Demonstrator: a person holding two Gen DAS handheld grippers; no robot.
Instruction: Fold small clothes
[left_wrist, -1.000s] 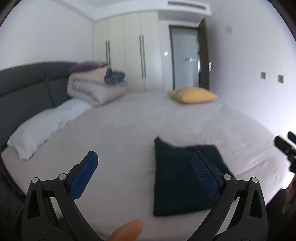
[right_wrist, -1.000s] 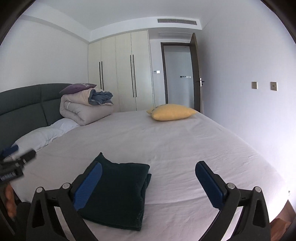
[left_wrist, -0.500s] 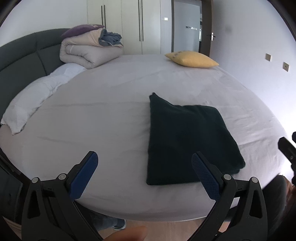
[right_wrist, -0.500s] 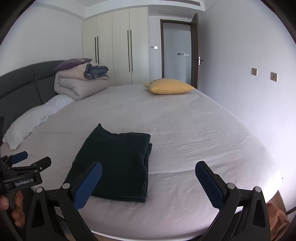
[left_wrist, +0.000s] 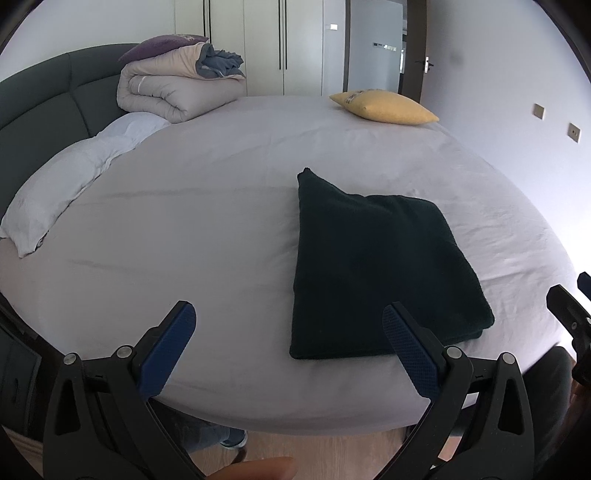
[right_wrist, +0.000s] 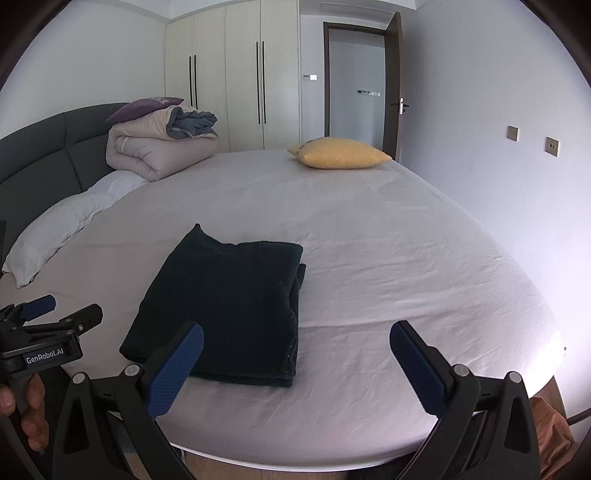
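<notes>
A dark green garment lies folded into a flat rectangle on the white bed sheet, near the bed's front edge. It also shows in the right wrist view. My left gripper is open and empty, held back over the bed's front edge, left of the garment's near corner. My right gripper is open and empty, held above the bed's front edge, just right of the garment. The left gripper also shows at the left of the right wrist view.
A yellow cushion lies at the far side of the bed. A rolled duvet pile and a white pillow sit by the dark headboard. Wardrobes and a door stand behind. Wooden floor shows below the bed edge.
Both grippers have pulled back and up from the bed, away from the folded garment. The garment has not moved. Both stay open.
</notes>
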